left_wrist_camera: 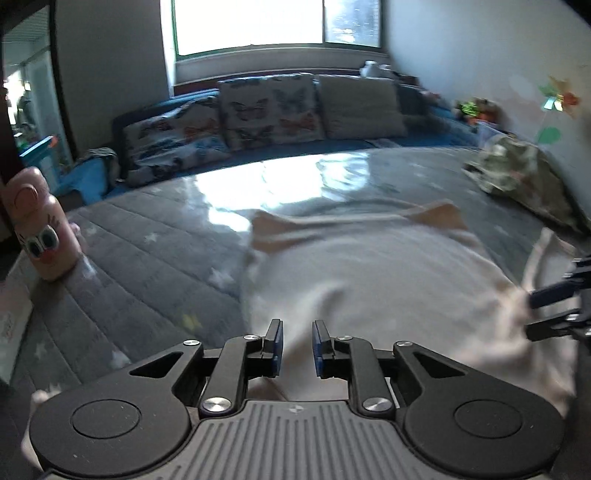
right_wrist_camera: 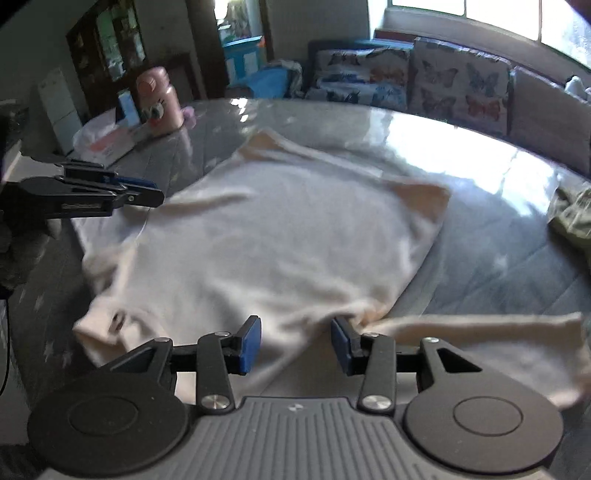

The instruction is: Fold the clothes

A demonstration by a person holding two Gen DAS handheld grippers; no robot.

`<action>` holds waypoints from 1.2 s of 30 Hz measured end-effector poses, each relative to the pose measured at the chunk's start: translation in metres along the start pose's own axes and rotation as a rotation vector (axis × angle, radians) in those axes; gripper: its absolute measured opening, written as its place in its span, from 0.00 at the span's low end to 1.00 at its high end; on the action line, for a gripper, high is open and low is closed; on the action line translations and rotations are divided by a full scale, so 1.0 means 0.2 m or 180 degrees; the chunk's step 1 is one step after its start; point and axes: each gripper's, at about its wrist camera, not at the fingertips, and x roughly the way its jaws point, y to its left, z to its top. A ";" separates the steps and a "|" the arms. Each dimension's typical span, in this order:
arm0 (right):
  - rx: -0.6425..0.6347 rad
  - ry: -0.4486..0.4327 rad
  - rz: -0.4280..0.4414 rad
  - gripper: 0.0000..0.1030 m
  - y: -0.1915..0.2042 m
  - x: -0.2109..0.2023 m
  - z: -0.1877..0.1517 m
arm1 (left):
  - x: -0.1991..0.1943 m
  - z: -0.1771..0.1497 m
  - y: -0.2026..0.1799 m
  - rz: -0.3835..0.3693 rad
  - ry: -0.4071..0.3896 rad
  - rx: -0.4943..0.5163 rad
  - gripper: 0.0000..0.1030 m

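Room was a bedroom-ish space w/ a bright window (left_wrist_camera: 273, 22) straight ahead of my left gripper, butterfly-print cushions (left_wrist_camera: 269, 107) under it, and a grey quilted star-print surface (left_wrist_camera: 147, 251) below both grippers.

Going L to R from my left gripper (left_wrist_camera: 297, 345): a pink bottle w/ cartoon eyes (left_wrist_camera: 40, 229) stood upright far off to its left, at the surface edge. My left gripper's jaws were apart w/ a narrow gap, nothing between the blue pads (left_wrist_camera: 279, 341); cloth showed beneath them, but I couldn't tell if they touched it. Directly ahead and under it lay the cream garment (left_wrist_camera: 369, 266), spread mostly flat, two tan corners sticking out at its far edge. To its right, my right gripper (left_wrist_camera: 546, 306) came in from the side at the garment's edge. Further ahead-right, a crumpled green patterned cloth (left_wrist_camera: 517, 170) sat apart from the garment.

From the right wrist cam: left gripper (right_wrist_camera: 147, 192) was off to the left, over the garment's (right_wrist_camera: 277, 236) left edge. My right gripper (right_wrist_camera: 295, 343) was wide apart, holding nothing; garment lay between and ahead of its fingers (right_wrist_camera: 251, 343), right finger tip against a bunched fold. A sleeve-like strip (right_wrist_camera: 480, 343) trailed to its right. Pics were blurry.
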 end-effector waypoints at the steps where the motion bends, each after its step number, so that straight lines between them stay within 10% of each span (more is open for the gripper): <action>1: 0.0029 -0.0038 -0.0053 0.41 -0.03 0.01 0.03 | 0.03 0.03 0.02 0.0032 -0.0003 -0.0037 0.20; 14: 0.0734 -0.0253 -0.0526 0.38 -0.49 0.32 0.31 | 0.44 0.30 0.15 0.0317 -0.0009 -0.0337 0.47; 17: 0.0754 -0.0235 -0.0533 0.32 -0.53 0.38 0.33 | 0.50 0.32 0.17 0.0289 0.0006 -0.0378 0.44; 24: 0.0731 -0.0258 -0.0540 0.04 -0.55 0.45 0.38 | 0.57 0.32 0.14 0.0241 0.0004 -0.0249 0.03; 36: 0.0617 -0.0500 -0.0627 0.05 -0.56 0.50 0.53 | 0.60 0.33 0.24 0.0527 -0.0026 -0.0387 0.07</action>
